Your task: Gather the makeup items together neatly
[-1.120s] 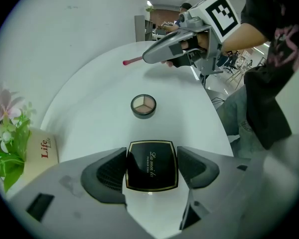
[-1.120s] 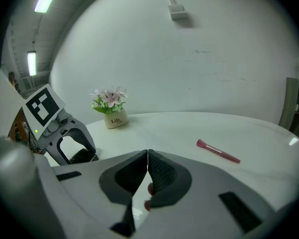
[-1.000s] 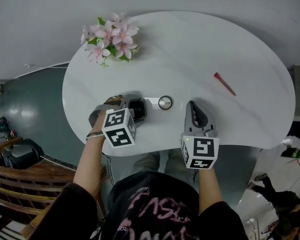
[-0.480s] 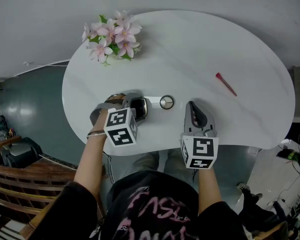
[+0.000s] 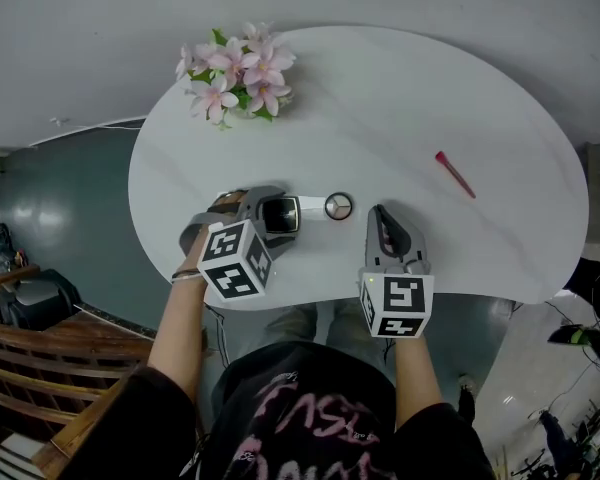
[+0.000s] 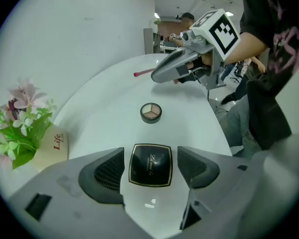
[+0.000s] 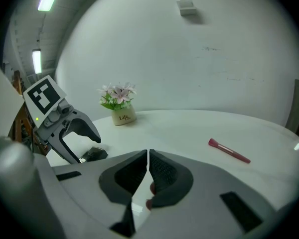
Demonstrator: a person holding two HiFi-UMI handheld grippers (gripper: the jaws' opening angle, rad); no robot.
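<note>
A black square compact [image 5: 278, 214] [image 6: 150, 165] lies flat on the white table [image 5: 400, 98], between the jaws of my left gripper [image 5: 290, 218] [image 6: 150, 153]. The jaws are open, with a narrow gap on each side of it. Just beyond its tips sits a small round eyeshadow compact [image 5: 337, 206] [image 6: 151, 112]. Far off to the right lies a red makeup brush [image 5: 454, 172] [image 7: 229, 150]. My right gripper [image 5: 380, 212] [image 7: 148, 153] hovers to the right of the round compact, shut with nothing in it.
A small pot of pink flowers [image 5: 240, 73] [image 7: 120, 108] stands at the table's far left. The table's rounded front edge [image 5: 310, 303] runs just under both grippers. A wooden chair [image 5: 40, 368] stands at the lower left.
The head camera has shifted a little and the left gripper's cube has tilted slightly. The compacts, the brush and the right gripper stay as they were.
</note>
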